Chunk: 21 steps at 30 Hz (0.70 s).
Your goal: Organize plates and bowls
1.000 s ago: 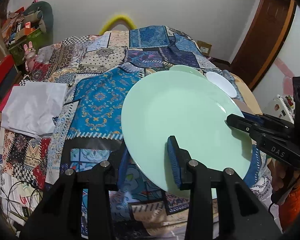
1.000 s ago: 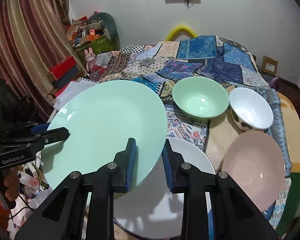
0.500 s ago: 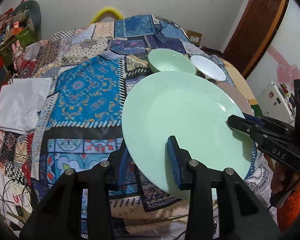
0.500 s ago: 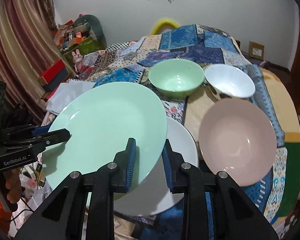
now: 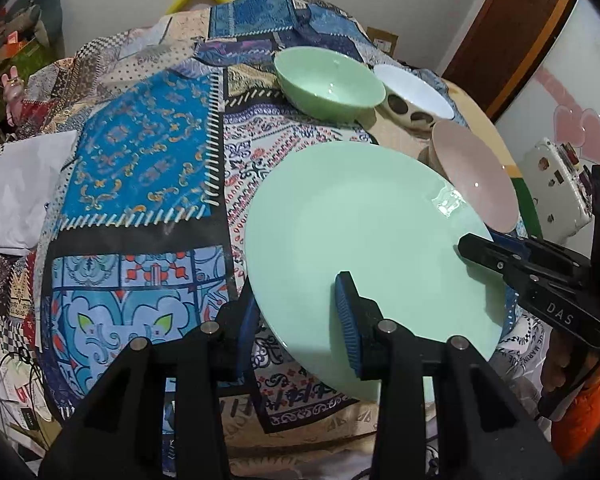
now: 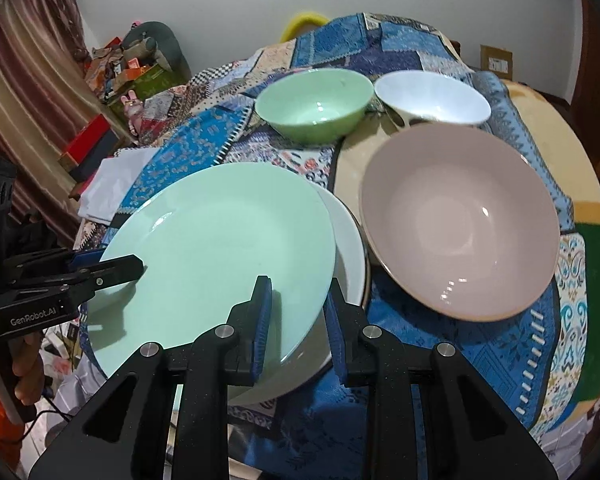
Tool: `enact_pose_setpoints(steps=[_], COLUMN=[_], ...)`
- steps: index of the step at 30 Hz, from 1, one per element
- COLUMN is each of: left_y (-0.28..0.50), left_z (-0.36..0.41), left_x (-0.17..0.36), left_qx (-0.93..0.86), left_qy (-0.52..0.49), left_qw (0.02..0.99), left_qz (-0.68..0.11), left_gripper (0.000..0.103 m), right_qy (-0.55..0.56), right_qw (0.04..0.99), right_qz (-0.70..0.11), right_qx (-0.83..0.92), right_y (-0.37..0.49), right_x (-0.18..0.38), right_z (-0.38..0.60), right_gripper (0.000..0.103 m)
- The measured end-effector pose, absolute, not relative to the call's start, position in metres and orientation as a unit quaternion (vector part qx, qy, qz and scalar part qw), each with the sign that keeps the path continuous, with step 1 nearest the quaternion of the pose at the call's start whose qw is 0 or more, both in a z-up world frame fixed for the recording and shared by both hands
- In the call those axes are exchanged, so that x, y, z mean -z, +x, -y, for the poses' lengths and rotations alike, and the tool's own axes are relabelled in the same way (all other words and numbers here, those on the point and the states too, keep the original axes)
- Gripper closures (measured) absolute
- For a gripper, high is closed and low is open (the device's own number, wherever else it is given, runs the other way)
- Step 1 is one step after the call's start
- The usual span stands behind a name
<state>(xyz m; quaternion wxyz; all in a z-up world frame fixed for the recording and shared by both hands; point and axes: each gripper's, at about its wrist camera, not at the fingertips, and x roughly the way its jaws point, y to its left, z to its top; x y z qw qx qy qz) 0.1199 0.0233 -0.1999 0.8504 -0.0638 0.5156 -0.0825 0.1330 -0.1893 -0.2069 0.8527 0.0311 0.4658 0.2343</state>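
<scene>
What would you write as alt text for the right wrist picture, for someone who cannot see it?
Two handheld tools, the right tool and the left tool, grip opposite edges of a mint green plate above a white plate on a patchwork-covered table. Beside it sits a pink bowl; behind are a green bowl and a white bowl.

Left gripper (image 5: 296,328) tilted steeply down, jaws clamped on plate (image 5: 364,248) rim. Right gripper (image 6: 296,320) angled down, jaws pinching the opposite rim. A hand (image 6: 26,364) grips the left handle.

The held plate (image 6: 220,248) sits over another plate (image 6: 350,248), large bowl (image 6: 460,220) right, two bowls (image 6: 314,102) behind.
</scene>
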Motion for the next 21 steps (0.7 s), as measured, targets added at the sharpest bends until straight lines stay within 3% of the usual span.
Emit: enact_pose_setpoints(steps=[21], left_y=[0.139], left_z=[-0.025], left_x=[0.219], left_qx=[0.087], left_qy=[-0.065], left_qw=[0.836], left_qz=[-0.538], left_gripper=[0.065], right_qy=[0.040], right_qw=[0.844], right_qz=[-0.484], right_qx=[-0.227], right_y=[0.140], right_x=[0.220], right_z=[0.192], right_gripper=[0.078])
